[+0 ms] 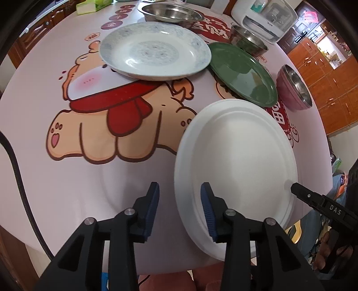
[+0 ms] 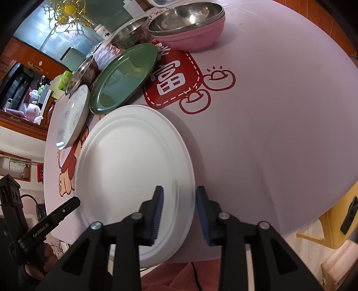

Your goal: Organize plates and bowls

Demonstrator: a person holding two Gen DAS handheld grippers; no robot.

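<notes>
A white plate [image 1: 239, 165] [image 2: 132, 170] lies at the table's near edge. My left gripper [image 1: 180, 197] is open, its jaws astride the plate's left rim. My right gripper [image 2: 179, 201] is open, its jaws astride the plate's right rim; it also shows in the left wrist view [image 1: 313, 199]. Behind lie a green plate [image 1: 243, 71] [image 2: 125, 76] and a blue-patterned white plate [image 1: 154, 51] [image 2: 72, 116]. A pink bowl with a steel bowl inside [image 1: 293, 87] [image 2: 190, 29] stands further back, with more steel bowls [image 1: 170, 12] [image 1: 248, 40].
The round table [image 1: 67, 179] [image 2: 279, 134] has a cartoon-printed pink cover. A white appliance [image 1: 266, 15] stands at the back. A green tissue box [image 1: 91, 5] sits far left. A yellow stool [image 2: 337, 226] stands beside the table on the right.
</notes>
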